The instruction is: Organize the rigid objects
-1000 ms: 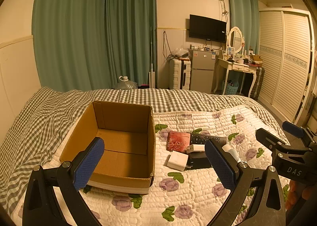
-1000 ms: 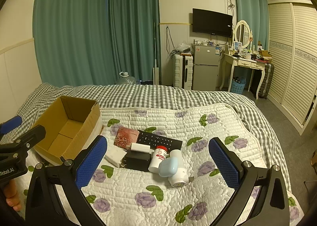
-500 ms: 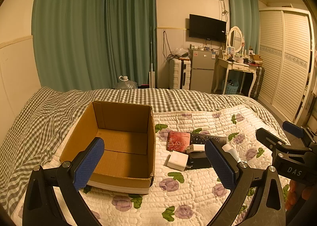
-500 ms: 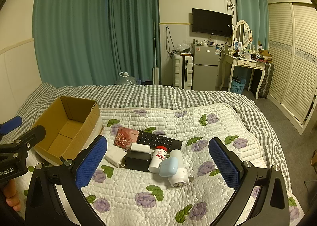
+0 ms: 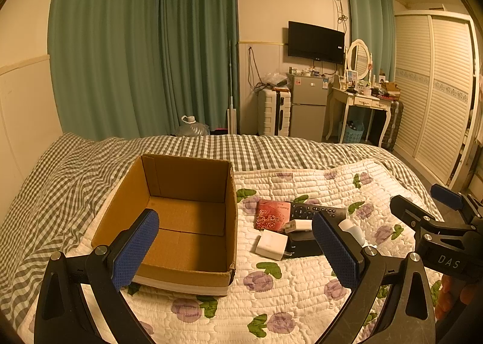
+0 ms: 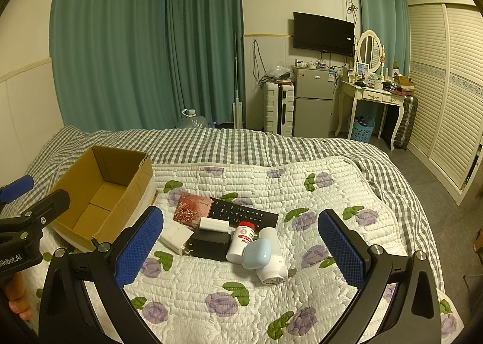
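Observation:
An open empty cardboard box (image 5: 181, 217) (image 6: 102, 193) sits on the quilt at the left. To its right lies a pile: a red patterned card box (image 6: 191, 209) (image 5: 271, 217), a black remote (image 6: 243, 215), a white charger (image 6: 176, 235) (image 5: 271, 244), a black adapter (image 6: 211, 244), a small white plug (image 6: 214, 224), a red-capped white bottle (image 6: 243, 238), a light blue case (image 6: 256, 253) and a white device (image 6: 271, 271). My left gripper (image 5: 235, 249) is open in front of the box. My right gripper (image 6: 240, 250) is open in front of the pile.
The bed's flowered quilt (image 6: 271, 307) lies over a grey checked cover (image 6: 241, 144). Beyond the bed stand green curtains, a white suitcase (image 6: 279, 108), a small fridge (image 6: 314, 102), a dressing table (image 6: 374, 96) and a wardrobe (image 6: 446, 84).

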The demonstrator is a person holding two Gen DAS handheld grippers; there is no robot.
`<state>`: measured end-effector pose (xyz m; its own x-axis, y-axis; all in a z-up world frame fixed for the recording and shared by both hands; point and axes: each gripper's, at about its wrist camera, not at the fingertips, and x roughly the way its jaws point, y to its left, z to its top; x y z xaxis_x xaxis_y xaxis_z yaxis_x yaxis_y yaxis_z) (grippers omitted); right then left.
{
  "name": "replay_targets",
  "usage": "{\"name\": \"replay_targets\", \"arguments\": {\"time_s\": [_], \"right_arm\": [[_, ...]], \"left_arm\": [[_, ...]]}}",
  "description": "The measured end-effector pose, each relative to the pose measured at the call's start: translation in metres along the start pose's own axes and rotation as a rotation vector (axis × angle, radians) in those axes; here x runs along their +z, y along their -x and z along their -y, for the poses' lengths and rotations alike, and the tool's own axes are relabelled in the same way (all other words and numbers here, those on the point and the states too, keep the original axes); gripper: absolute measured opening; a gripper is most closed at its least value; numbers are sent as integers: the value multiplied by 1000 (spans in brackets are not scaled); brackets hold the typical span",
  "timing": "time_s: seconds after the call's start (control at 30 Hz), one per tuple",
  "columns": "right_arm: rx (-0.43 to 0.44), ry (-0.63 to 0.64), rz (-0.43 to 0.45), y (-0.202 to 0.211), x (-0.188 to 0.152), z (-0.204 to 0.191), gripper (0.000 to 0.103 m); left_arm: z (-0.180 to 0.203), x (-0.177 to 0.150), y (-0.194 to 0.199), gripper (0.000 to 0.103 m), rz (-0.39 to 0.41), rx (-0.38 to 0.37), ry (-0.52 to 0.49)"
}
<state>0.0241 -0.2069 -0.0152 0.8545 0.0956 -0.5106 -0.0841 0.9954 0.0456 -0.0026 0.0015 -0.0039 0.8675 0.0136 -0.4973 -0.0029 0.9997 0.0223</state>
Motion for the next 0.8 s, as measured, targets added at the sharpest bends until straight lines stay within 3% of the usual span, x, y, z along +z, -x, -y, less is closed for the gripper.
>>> {"name": "replay_targets", "arguments": {"time_s": [0.8], "right_arm": [[0, -1, -3, 0, 0, 1, 103]], "left_arm": [[2, -3, 1, 103, 4, -10, 9]]}}
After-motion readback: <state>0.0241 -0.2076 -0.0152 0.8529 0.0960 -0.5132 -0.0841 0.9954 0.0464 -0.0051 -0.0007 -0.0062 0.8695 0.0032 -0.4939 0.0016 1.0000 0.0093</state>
